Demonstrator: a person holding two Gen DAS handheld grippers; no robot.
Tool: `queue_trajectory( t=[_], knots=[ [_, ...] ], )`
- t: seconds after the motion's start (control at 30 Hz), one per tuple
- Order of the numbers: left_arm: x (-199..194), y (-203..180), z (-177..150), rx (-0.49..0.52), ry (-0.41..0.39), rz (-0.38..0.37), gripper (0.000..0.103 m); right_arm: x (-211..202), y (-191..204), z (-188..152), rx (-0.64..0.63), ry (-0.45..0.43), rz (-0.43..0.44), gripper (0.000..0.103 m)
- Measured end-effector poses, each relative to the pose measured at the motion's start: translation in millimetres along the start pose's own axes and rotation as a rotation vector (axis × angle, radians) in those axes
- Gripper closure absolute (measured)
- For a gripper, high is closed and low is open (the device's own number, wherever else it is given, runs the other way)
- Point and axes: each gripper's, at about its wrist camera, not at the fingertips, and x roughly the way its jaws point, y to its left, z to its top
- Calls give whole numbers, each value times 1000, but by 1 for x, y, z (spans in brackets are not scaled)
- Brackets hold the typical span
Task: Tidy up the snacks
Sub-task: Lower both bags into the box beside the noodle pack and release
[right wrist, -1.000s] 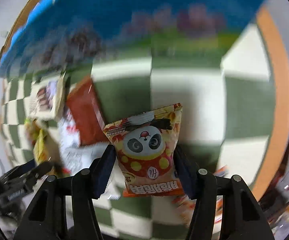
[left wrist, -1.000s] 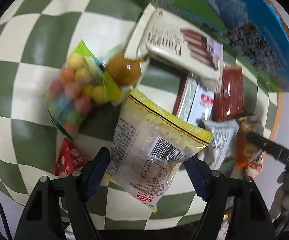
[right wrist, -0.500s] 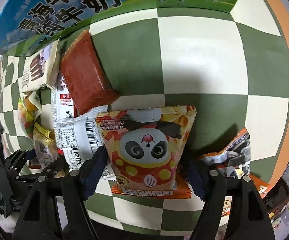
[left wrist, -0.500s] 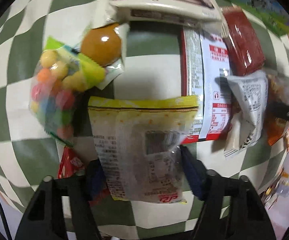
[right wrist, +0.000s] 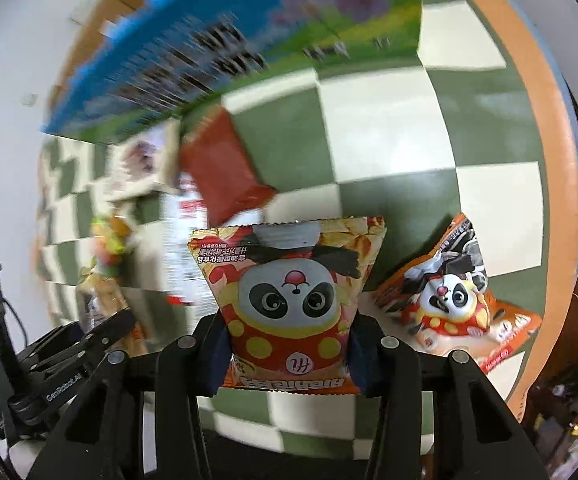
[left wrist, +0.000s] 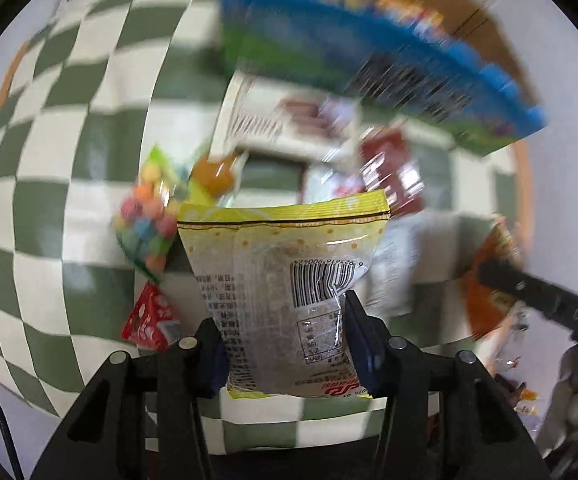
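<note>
Snacks lie scattered on a green-and-white checkered desk, and each claw pinches one packet.

Left wrist view: the left claw, at the bottom centre of the frame, is closing its jaws on a yellow-topped clear packet whose barcode faces the camera; the blue pads press its lower sides and the packet stands up between them. Left of it lie a bag of coloured candy balls and, lower, a small red packet. An orange round sweet sits just above the yellow top edge. Behind, blurred, are a white wafer pack, a dark red packet and, in the upper right, a blue-and-green box. At the right edge the right claw shows as a black bar with an orange packet under it.

Right wrist view: the right claw, bottom centre, is closing its jaws on a panda snack bag; the pads squeeze its lower part and the printing reads upside down. A second panda bag lies on the desk to the right, near the orange rim. Above and left of the held bag lies the dark red packet, touching a white packet with red print. The blue-and-green box fills the upper part of the frame, blurred. The left claw is at the lower left with its packet, smeared by blur.
</note>
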Motion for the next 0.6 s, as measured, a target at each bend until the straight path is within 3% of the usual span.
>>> queue_trajectory(
  t=[0.2, 0.4, 0.6],
  knots=[
    [-55, -21, 60, 65, -123, -65, 57, -75, 30, 31, -58, -113, 97, 53],
    [-72, -58, 143, 123, -210, -31, 57, -136, 66, 87, -140, -246, 105, 54],
    [-47, -43, 210, 105, -159, 7, 57, -118, 92, 151, -178, -265, 18, 54]
  ],
)
